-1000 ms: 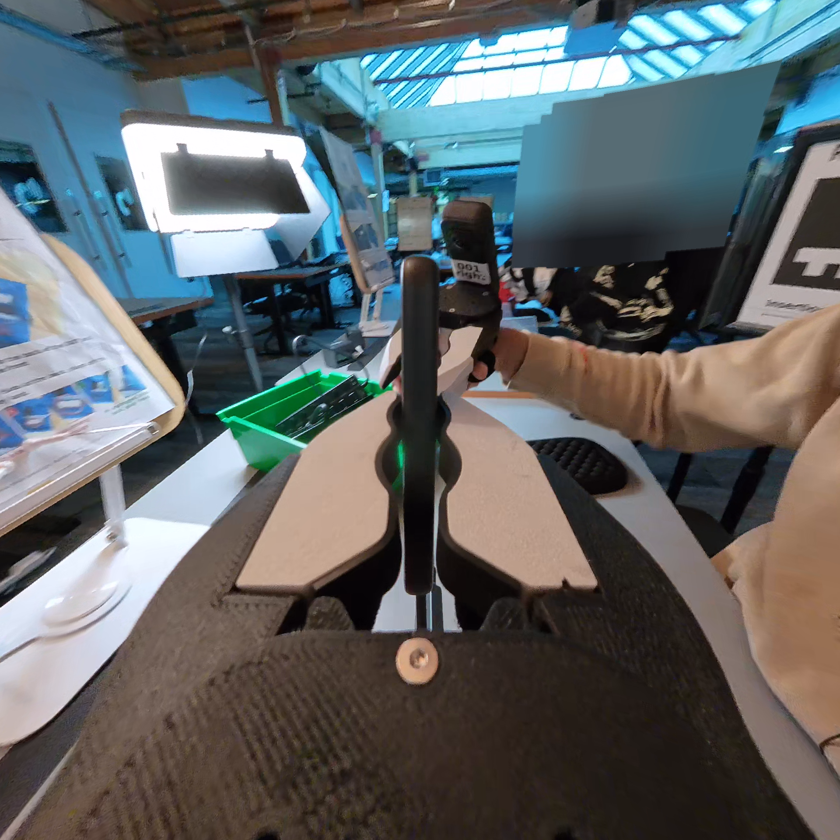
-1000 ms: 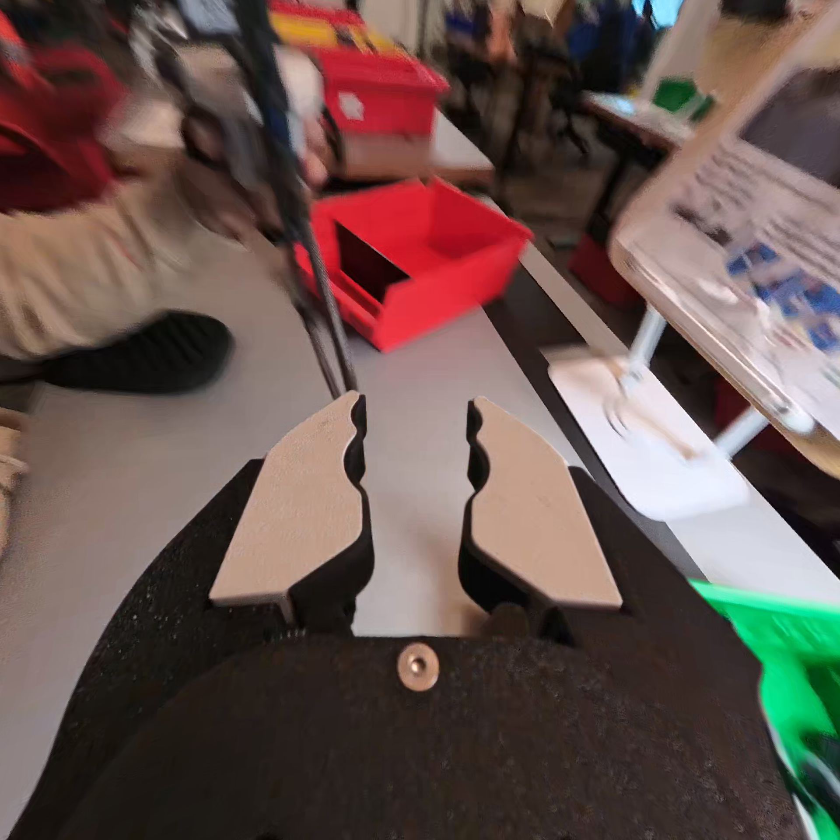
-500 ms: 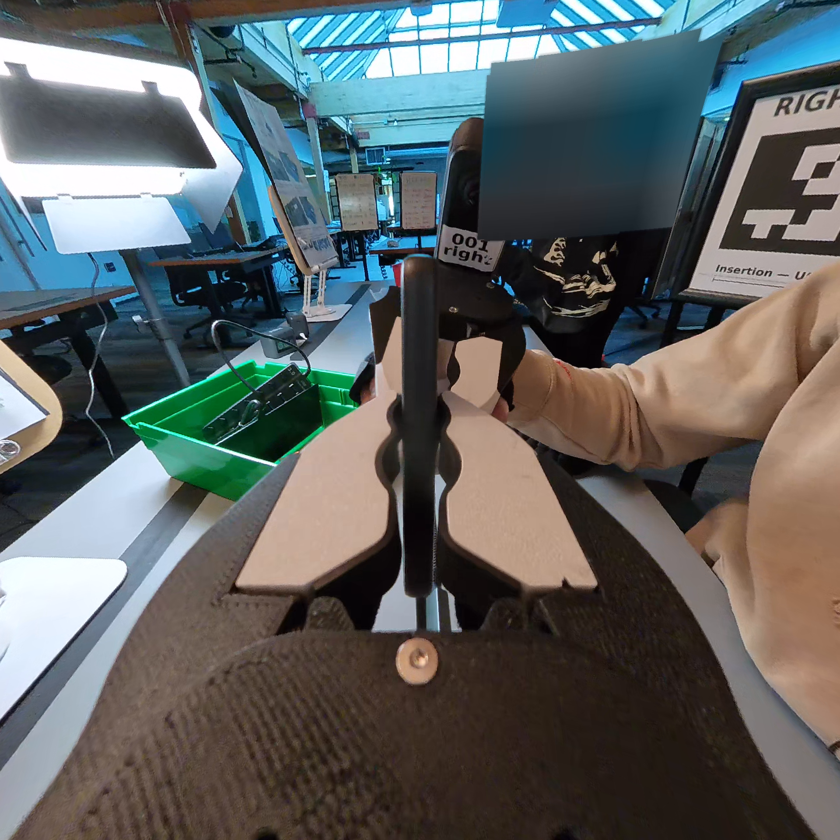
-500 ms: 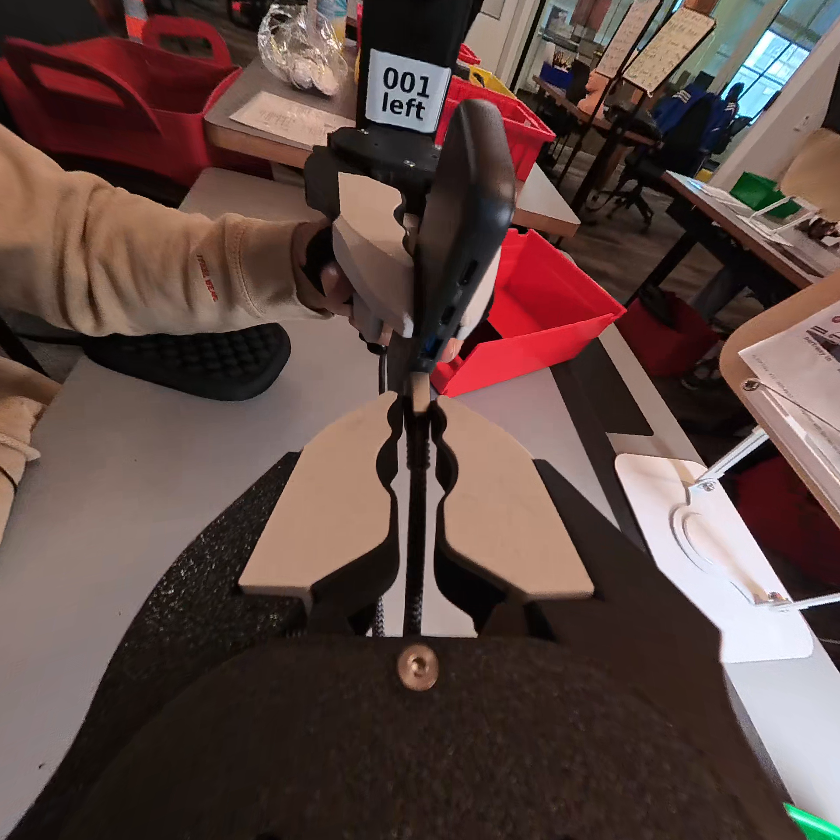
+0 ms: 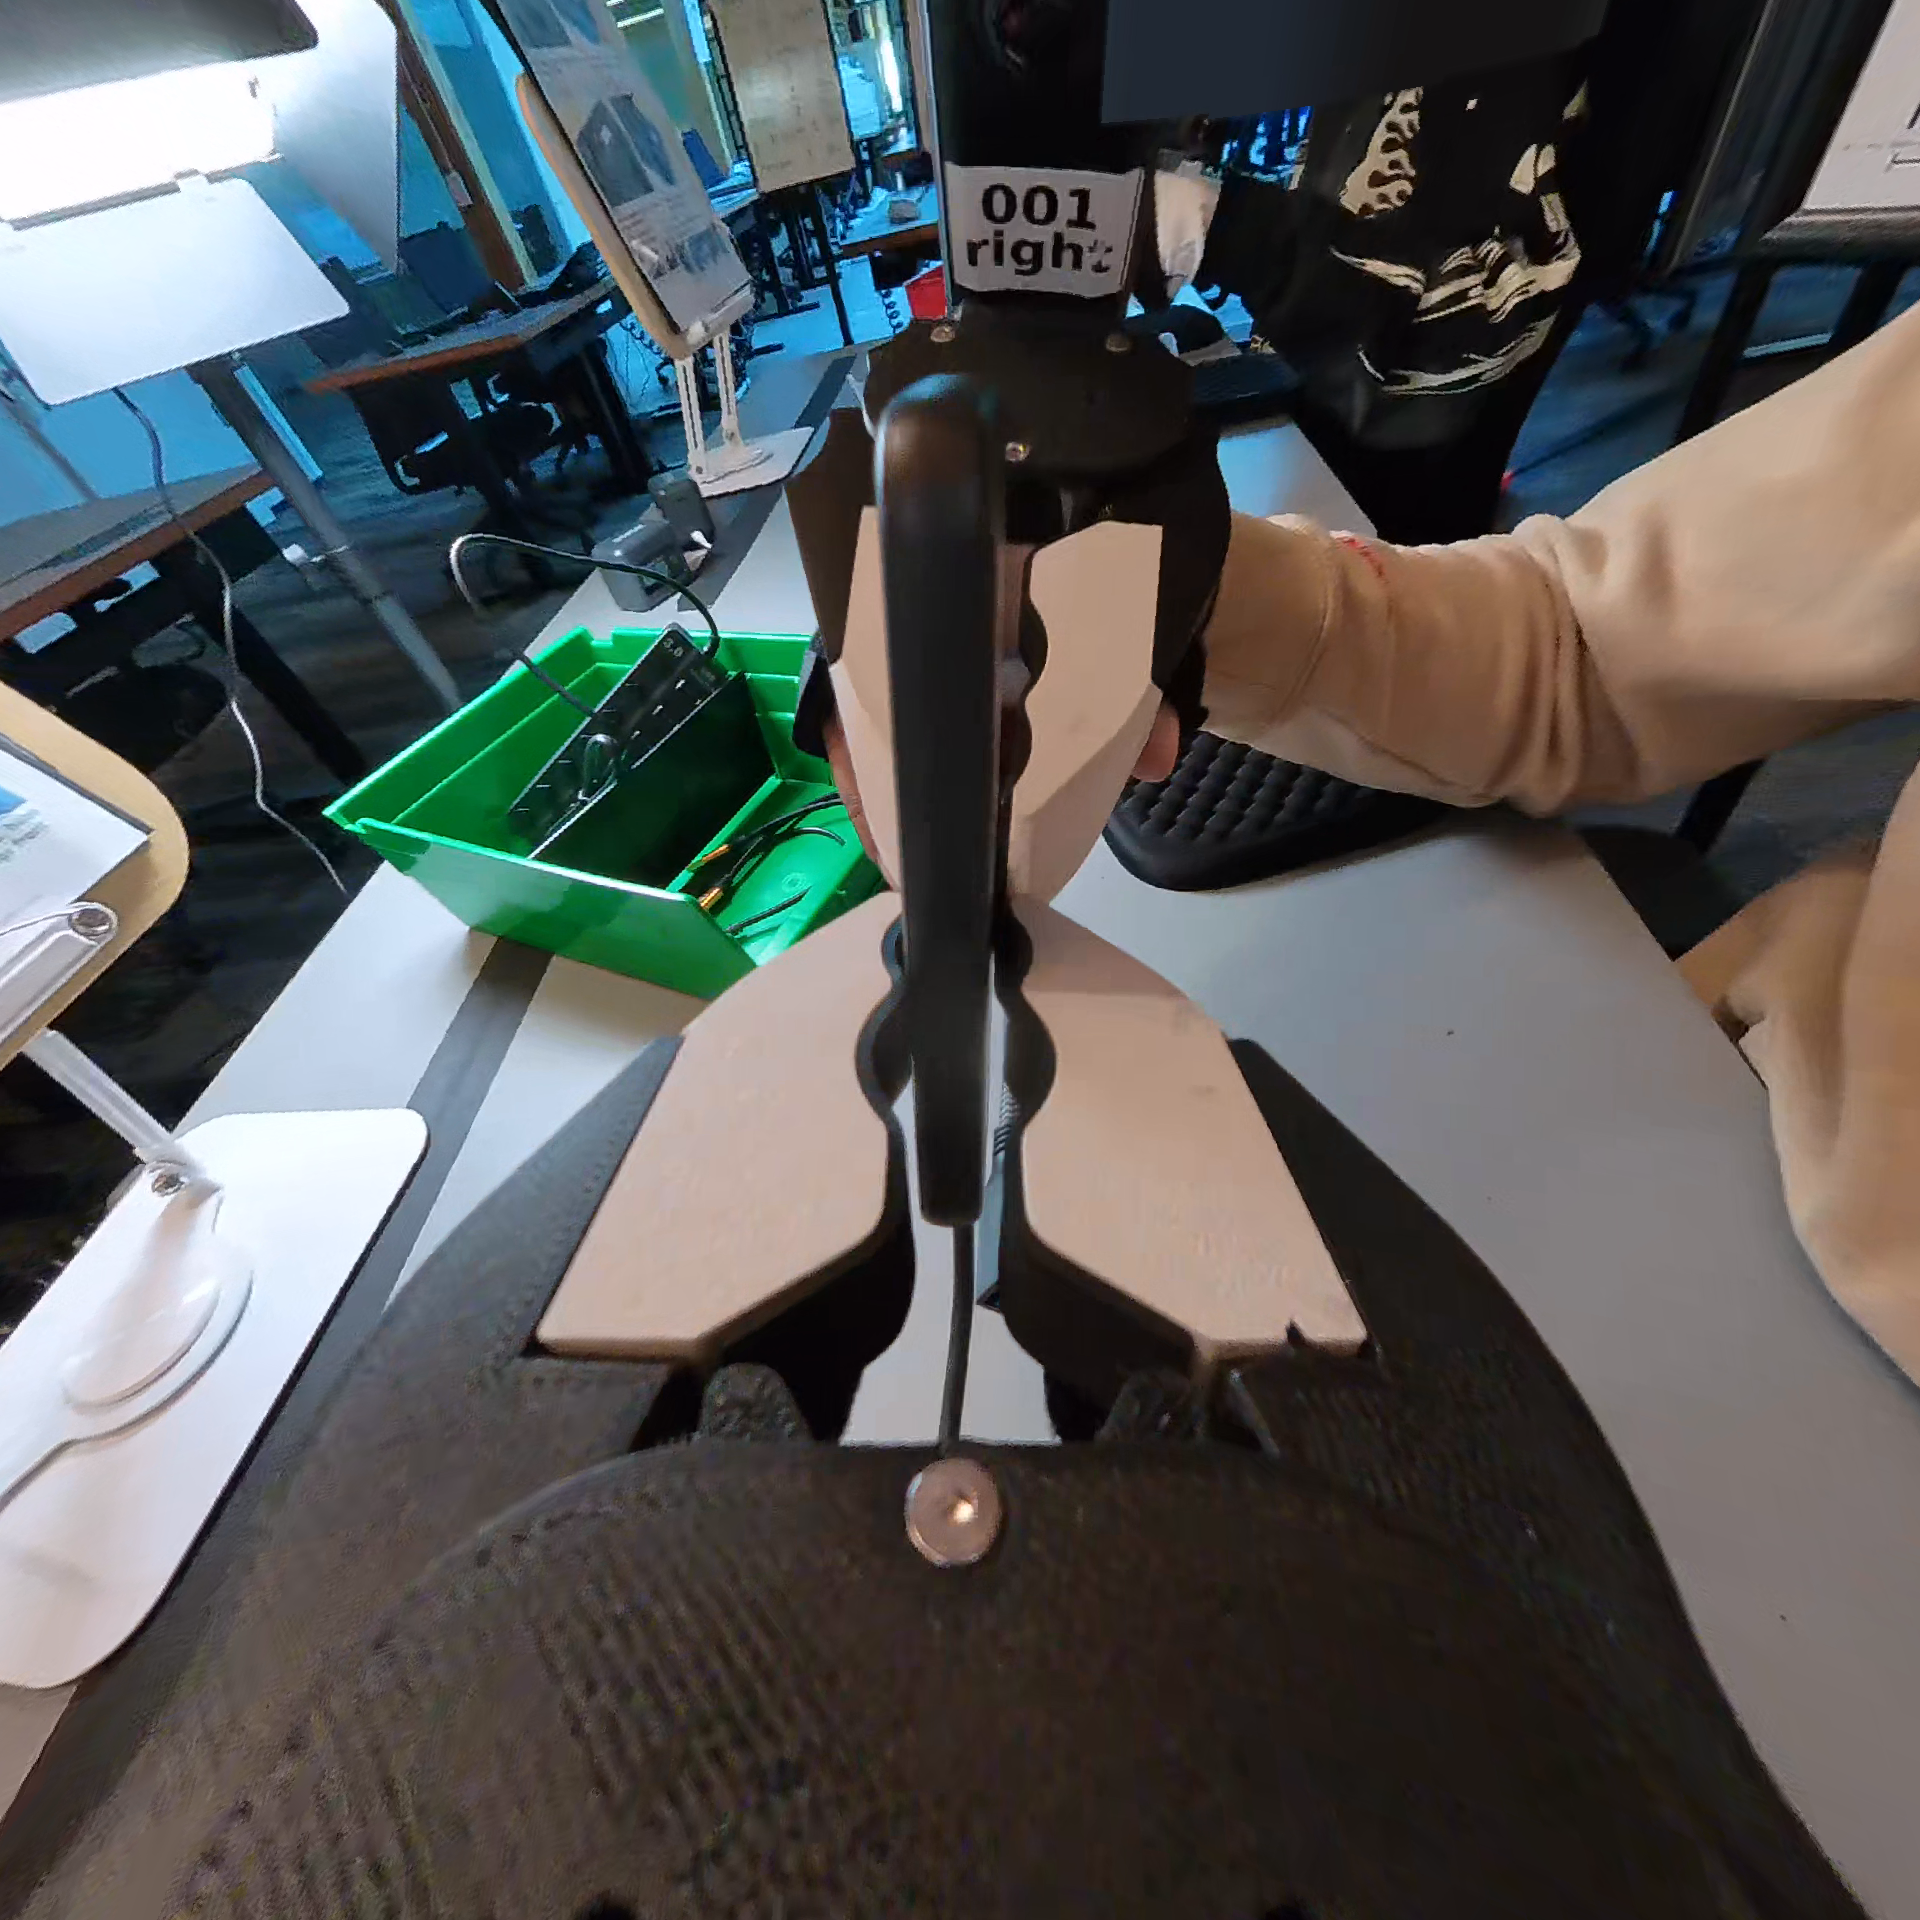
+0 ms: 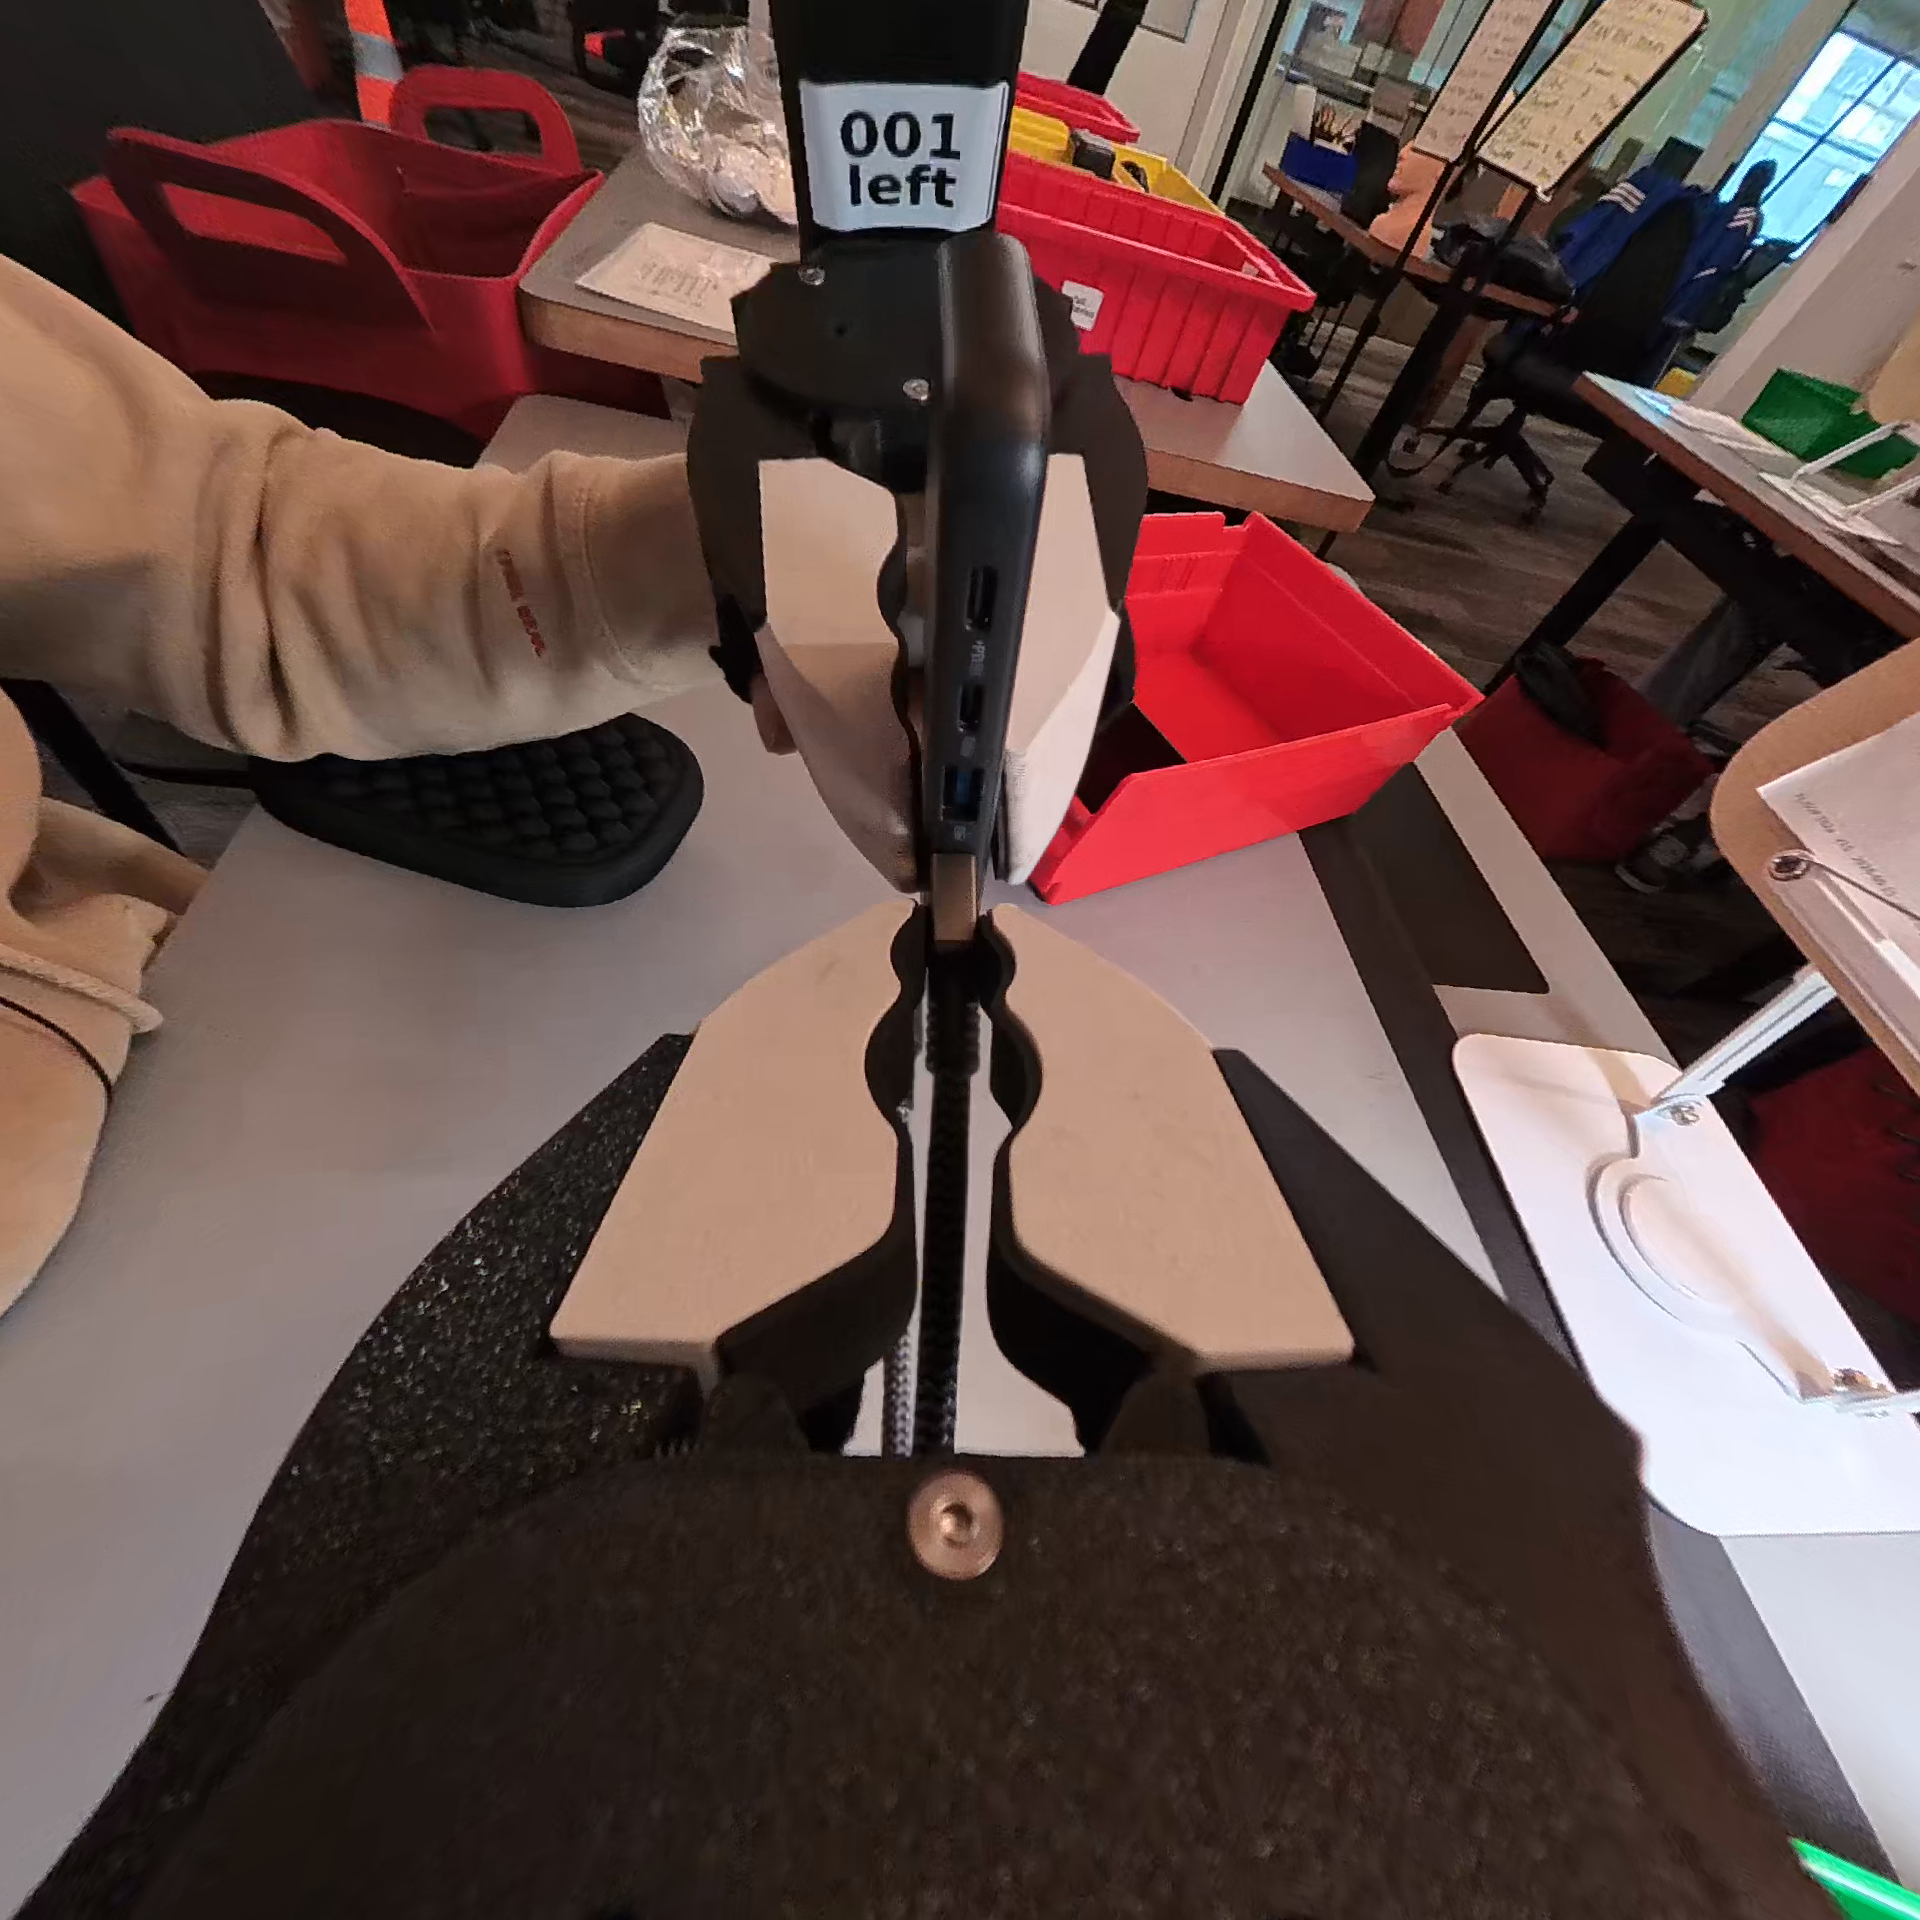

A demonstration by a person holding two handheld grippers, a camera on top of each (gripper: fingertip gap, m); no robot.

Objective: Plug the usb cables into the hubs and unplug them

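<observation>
The left tongs (image 5: 951, 1039) were shut on the thin black hub (image 5: 935, 790), holding it up on its edge above the tabletop (image 5: 1455, 1091), out over the middle. The right tongs (image 6: 954, 935) were closed tight on the braided usb cable (image 6: 940, 1195), right behind its metal plug (image 6: 954, 888). The plug tip touched the bottom end of the hub, just under a blue port (image 6: 961, 795), but it was hard to tell if it was going into a hole or only bumping the case. That was the risky part. If the plug sat a little off to one side, a push would make it scrape the case or bend. A hard push could also make the hub slip or turn in the left tongs, since they only pinched its flat sides. The cable was bendy, so it could buckle behind the plug if the right tongs slid back. Both tongs were very close, tip to tip, so they could knock into each other. A green bin (image 5: 582, 831) with another hub sat near the far left edge, and a red bin (image 6: 1247, 707) sat on the other side, both well apart from the tongs.
</observation>
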